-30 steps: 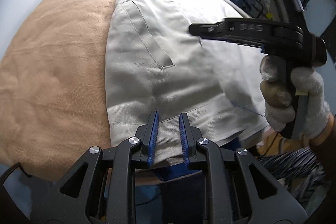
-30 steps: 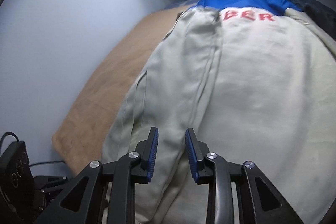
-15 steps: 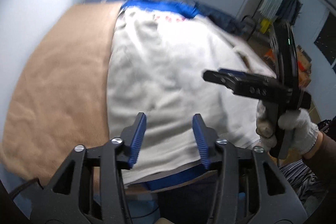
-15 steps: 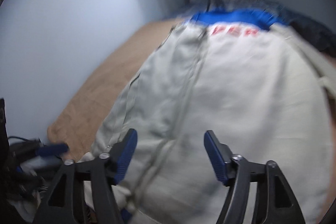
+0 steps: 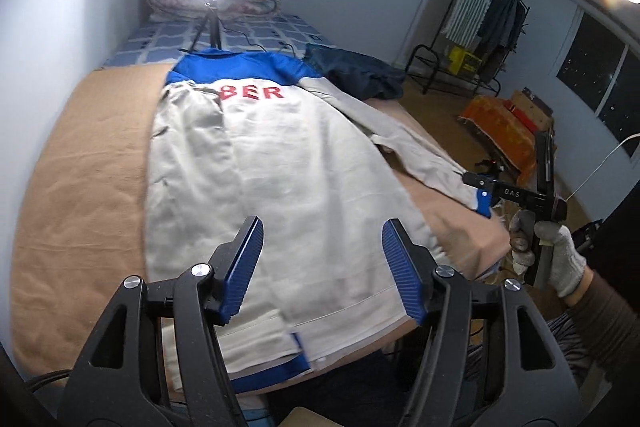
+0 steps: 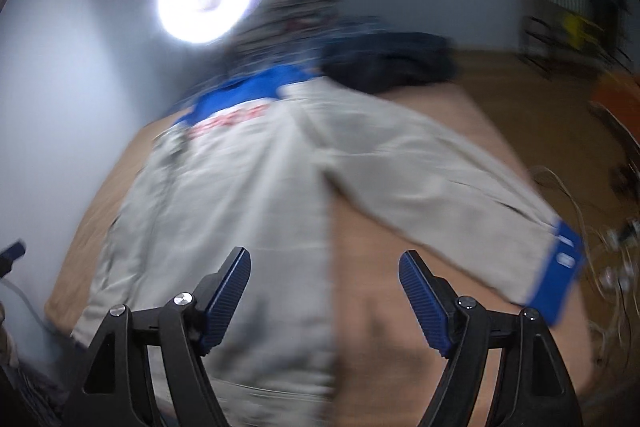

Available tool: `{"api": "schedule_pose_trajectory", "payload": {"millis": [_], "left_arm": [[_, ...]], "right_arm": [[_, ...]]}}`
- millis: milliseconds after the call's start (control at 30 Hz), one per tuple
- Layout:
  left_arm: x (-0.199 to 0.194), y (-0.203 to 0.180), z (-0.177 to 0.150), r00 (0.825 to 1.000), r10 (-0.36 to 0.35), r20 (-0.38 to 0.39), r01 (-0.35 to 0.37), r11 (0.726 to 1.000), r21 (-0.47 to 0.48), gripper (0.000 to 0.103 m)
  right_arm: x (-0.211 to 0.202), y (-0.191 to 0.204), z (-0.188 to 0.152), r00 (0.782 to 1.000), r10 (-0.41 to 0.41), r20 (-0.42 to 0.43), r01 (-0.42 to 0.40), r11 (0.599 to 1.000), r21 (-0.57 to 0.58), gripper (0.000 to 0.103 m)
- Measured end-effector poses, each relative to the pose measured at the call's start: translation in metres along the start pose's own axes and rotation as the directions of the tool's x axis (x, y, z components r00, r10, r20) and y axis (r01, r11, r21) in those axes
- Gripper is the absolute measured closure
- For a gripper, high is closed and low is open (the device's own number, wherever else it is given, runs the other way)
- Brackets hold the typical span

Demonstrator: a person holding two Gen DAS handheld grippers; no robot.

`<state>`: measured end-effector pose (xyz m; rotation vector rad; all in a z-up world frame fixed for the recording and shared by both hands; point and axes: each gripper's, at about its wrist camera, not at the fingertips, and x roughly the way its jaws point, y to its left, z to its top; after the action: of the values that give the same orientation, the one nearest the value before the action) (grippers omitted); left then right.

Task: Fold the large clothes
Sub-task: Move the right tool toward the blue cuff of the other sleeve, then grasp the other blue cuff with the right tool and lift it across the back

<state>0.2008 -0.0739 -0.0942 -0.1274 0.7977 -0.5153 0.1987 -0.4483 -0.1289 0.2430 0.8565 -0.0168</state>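
Left wrist view: the jacket (image 5: pixel 280 179) is seen flat on the bed (image 5: pixel 80 167), both left gripper (image 5: pixel 322 269) and right gripper (image 6: pixel 324 293) held wide-jawed and empty, so the outstretched sleeve (image 6: pixel 448 183) is judged next to be folded in.

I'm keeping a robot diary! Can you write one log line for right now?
left gripper: open, above jacket | right gripper: open, empty | one sleeve spread out on tan blanket
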Motion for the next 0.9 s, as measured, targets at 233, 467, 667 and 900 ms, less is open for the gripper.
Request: {"api": "schedule_pose_trajectory", "payload": {"millis": [233, 467, 667, 900], "left_arm": [[0.019, -0.007, 0.008, 1.000, -0.015, -0.017, 0.015, 1.000, -0.005, 0.039], [0.045, 0.016, -0.002, 0.997, 0.034, -0.069, -0.037, 0.999, -0.036, 0.039], [0.056, 0.033, -0.008, 0.994, 0.044, -0.101, -0.053, 0.995, -0.086, 0.039], [0.067, 0.028, -0.012, 0.991, 0.057, -0.124, -0.064, 0.997, -0.052, 0.039]], "right_arm": [[-0.009, -0.126, -0.004, 0.995, -0.100, 0.010, 0.092, 0.941, 0.325, 0.024], [0.012, -0.214, -0.018, 0.992, -0.121, -0.021, 0.112, 0.821, 0.560, 0.025], [0.029, -0.249, -0.028, 0.998, -0.065, -0.009, 0.055, 0.748, 0.661, 0.030], [0.054, -0.262, -0.030, 0.998, -0.066, -0.025, 0.065, 0.736, 0.674, 0.036]]}}
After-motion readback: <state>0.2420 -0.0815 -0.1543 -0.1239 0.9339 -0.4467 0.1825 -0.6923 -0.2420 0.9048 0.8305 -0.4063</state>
